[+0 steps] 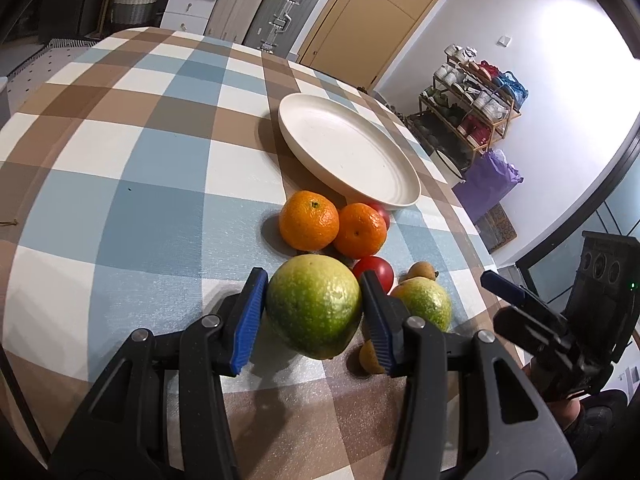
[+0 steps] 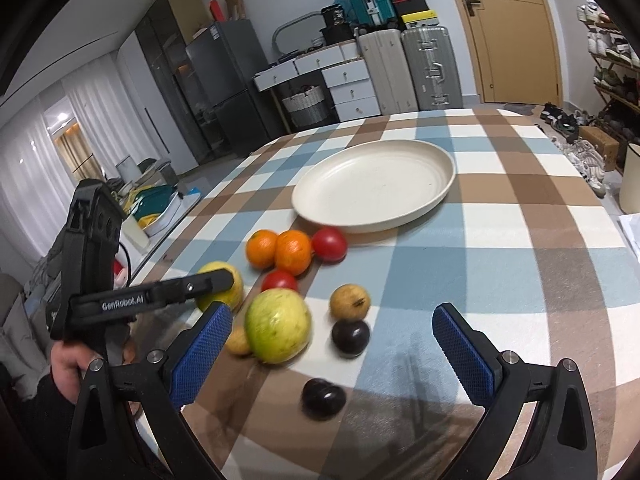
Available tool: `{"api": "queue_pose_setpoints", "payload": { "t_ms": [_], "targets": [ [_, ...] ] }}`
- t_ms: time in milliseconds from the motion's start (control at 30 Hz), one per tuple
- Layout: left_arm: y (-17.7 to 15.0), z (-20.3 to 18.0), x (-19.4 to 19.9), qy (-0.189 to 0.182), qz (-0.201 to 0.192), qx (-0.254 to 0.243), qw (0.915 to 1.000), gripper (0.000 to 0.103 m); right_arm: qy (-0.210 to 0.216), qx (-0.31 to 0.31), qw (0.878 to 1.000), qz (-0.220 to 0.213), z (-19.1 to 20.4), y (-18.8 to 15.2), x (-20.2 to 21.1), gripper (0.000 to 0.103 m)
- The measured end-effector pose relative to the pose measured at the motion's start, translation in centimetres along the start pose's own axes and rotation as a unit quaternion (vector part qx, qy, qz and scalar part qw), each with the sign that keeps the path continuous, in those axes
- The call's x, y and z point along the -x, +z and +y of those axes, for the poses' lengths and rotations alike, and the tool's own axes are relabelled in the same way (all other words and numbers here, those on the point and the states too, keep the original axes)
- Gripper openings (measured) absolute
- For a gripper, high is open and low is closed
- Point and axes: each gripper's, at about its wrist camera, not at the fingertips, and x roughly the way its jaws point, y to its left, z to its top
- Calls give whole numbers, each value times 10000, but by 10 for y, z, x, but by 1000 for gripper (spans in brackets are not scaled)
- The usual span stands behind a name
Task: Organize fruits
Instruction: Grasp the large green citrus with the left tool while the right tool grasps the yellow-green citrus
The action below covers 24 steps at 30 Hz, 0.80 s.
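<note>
My left gripper is shut on a large green-yellow citrus and holds it just above the checked tablecloth. Beyond it lie two oranges, two red tomatoes, a second green fruit and small brown fruits. An empty white plate sits farther back. My right gripper is open and empty above the table's near part, with a green fruit, a tan fruit and two dark plums between and ahead of its fingers. The plate lies beyond.
The table edge drops off on the right toward a shoe rack and purple bag. Suitcases, drawers and a door stand behind the table. The left gripper's body reaches in from the left in the right wrist view.
</note>
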Motion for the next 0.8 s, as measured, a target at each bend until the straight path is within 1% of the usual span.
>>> {"api": "queue_pose_setpoints", "payload": {
  "t_ms": [200,400,500,667,767,800],
  "targets": [
    [-5,5,12,18,-94,28,10000,45,175,221,9996,57,19,-2,-5,102],
    [-6,12,20,37,-152,56,9999,45,297,329,9988,193,32,0,-16,99],
    [-7,15,23,39,-173,73,9998,45,268,400,9985,266,37,1,-22,98],
    [-11,20,25,9,-159,130,9998,45,58,530,9977,430,42,3,-35,95],
    [-12,21,25,-9,-151,146,9998,45,-23,575,9969,539,43,4,-43,89],
    [-12,21,25,-12,-149,145,9998,45,-28,581,9966,584,44,4,-45,83]
  ]
}}
